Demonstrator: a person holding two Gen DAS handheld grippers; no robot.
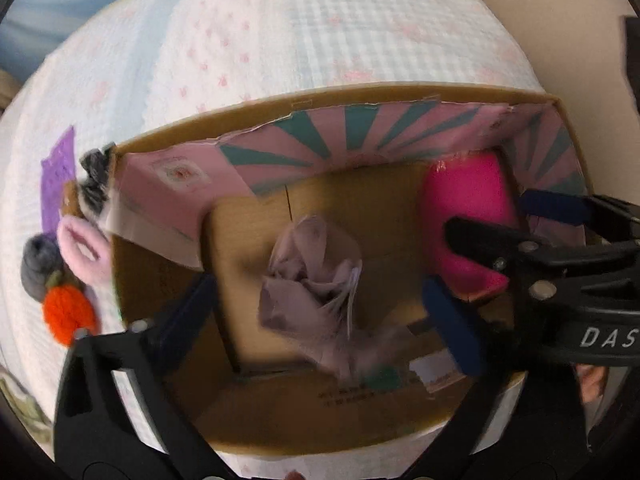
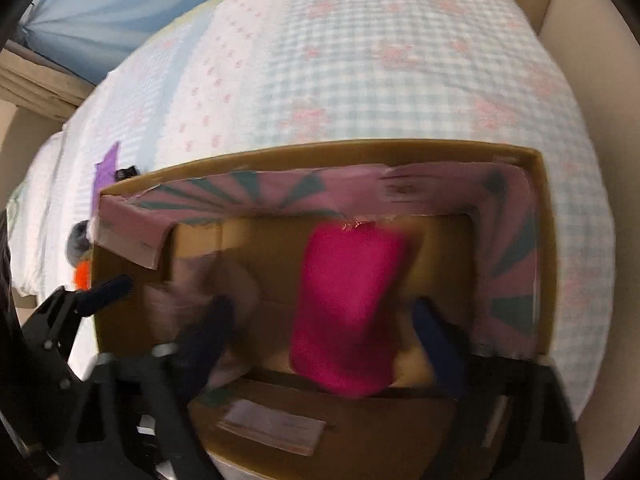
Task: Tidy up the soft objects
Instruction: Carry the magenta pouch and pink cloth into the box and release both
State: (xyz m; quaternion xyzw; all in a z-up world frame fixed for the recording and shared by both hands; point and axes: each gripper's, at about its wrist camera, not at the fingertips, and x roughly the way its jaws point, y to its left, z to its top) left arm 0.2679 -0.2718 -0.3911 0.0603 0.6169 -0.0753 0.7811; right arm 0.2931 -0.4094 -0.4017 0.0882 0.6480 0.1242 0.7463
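Inside the cardboard box (image 1: 280,104), both the left hand-held gripper (image 1: 316,300) and right hand-held gripper (image 2: 324,328) are spread wide; withdraw straight upward, clear of the lilac cloth (image 1: 316,272) and pink cloth (image 2: 344,304).

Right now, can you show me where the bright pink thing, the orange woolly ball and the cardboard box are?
bright pink thing (image 2: 344,312), right wrist view, middle of its body.
orange woolly ball (image 1: 68,314), left wrist view, middle of the knit.
cardboard box (image 1: 360,98), left wrist view, far rim.
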